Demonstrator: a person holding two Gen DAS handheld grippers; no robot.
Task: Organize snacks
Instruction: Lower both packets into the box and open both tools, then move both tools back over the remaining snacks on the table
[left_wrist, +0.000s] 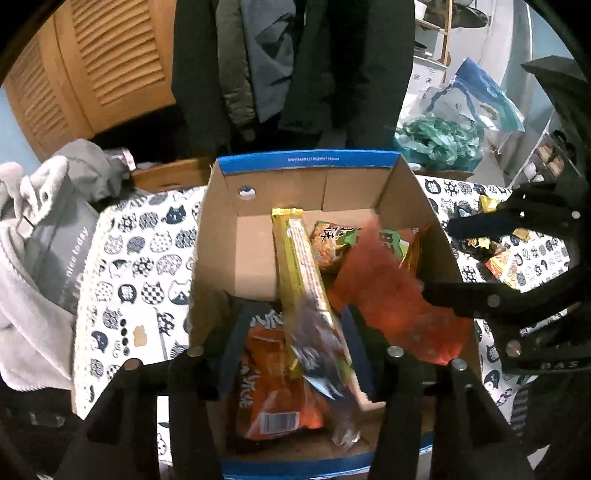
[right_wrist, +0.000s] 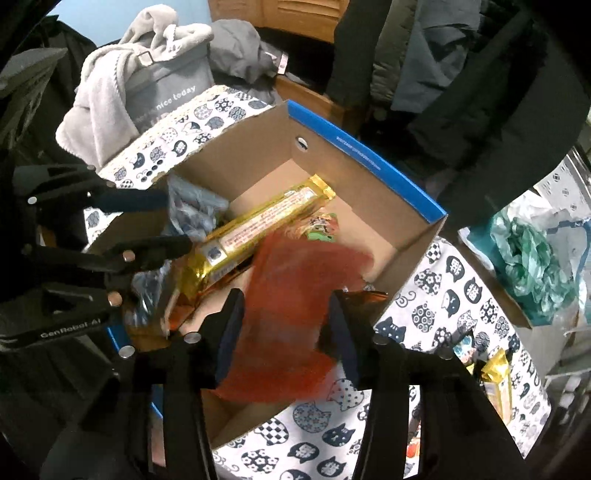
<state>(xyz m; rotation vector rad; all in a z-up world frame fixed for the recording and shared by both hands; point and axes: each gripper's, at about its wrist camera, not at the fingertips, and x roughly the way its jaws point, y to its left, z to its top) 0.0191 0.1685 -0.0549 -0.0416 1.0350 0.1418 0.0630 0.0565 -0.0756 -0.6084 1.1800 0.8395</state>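
A cardboard box with a blue rim stands on the cat-print cloth. Inside lie a long gold snack pack, an orange noodle packet and a green-and-orange packet. My left gripper is open over the box's near end, with a blurred clear blue-grey packet between its fingers. My right gripper is open above the box's right side. A blurred red packet is between its fingers, over the box.
More snack packets lie on the cloth to the right of the box. A grey bag and towel sit at the left. Dark coats hang behind. A teal plastic bag lies at the back right.
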